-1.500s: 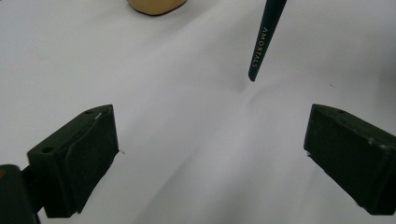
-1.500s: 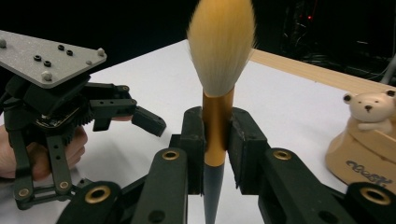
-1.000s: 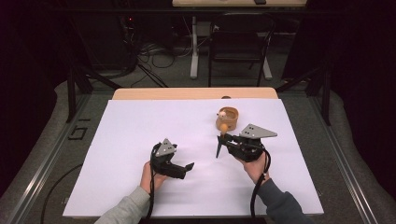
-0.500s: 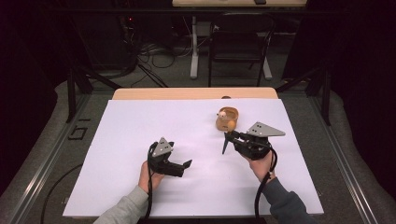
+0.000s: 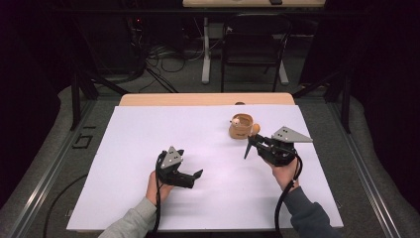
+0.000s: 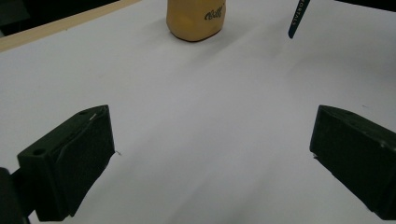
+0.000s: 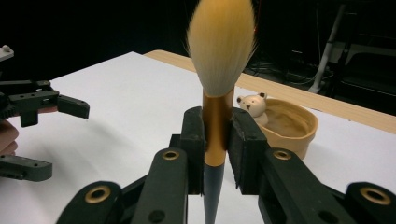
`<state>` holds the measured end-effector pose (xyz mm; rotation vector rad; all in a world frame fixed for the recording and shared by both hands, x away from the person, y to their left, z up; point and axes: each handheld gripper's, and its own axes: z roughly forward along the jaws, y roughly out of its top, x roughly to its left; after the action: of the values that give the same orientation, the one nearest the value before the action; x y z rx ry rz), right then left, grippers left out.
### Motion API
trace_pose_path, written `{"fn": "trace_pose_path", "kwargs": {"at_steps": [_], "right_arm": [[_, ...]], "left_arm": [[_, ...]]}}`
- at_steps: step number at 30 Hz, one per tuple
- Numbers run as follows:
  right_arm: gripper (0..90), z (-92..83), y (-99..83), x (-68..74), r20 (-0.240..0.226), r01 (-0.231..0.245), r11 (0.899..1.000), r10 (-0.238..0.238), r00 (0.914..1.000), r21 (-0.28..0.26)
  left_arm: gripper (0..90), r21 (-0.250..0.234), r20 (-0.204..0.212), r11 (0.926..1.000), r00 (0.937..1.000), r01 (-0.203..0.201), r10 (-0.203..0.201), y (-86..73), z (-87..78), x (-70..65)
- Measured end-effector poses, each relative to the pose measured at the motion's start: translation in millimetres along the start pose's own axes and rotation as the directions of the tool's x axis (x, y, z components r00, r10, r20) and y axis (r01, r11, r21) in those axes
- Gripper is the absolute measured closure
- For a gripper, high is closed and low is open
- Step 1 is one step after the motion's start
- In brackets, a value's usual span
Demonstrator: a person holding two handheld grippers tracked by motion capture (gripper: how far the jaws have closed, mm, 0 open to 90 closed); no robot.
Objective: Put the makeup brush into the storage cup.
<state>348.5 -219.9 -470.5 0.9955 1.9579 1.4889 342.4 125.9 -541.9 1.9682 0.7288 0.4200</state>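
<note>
White sheet (image 5: 148, 148) covers the table, dark room behind. Nearest me, left gripper (image 5: 190, 178) sits low over the sheet, jaws wide apart, nothing between them. I see bare sheet between its pads (image 6: 74, 158) in the left gripper view. Right gripper (image 7: 217, 140) is clamped on the brush (image 7: 217, 107) at its gold ferrule. Bristles stand above the jaws in the right gripper view, dark handle runs down between them. In the high view the handle tip (image 5: 246, 151) pokes out to the left of the right gripper and slants down toward the sheet, clear of it as far as I can tell. Just beyond the right gripper, tan cup (image 5: 241, 127) stands on the sheet, small bear figure (image 7: 252, 105) at its rim. Brush is near the cup, not touching. Chair (image 5: 252, 44) and cables on the floor farther back.
</note>
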Motion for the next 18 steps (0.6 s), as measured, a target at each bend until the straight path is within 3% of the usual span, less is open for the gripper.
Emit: {"fn": "trace_pose_path", "kwargs": {"at_steps": [18], "right_arm": [[77.5, -8.4, 6.5, -17.9, 0.079, 0.022, 1.000, -0.020, 0.9967, -0.019]], "left_arm": [[0.0, -0.009, 0.003, 0.9999, 0.9999, -0.010, 0.010, 0.5, -0.9, -1.0]]}}
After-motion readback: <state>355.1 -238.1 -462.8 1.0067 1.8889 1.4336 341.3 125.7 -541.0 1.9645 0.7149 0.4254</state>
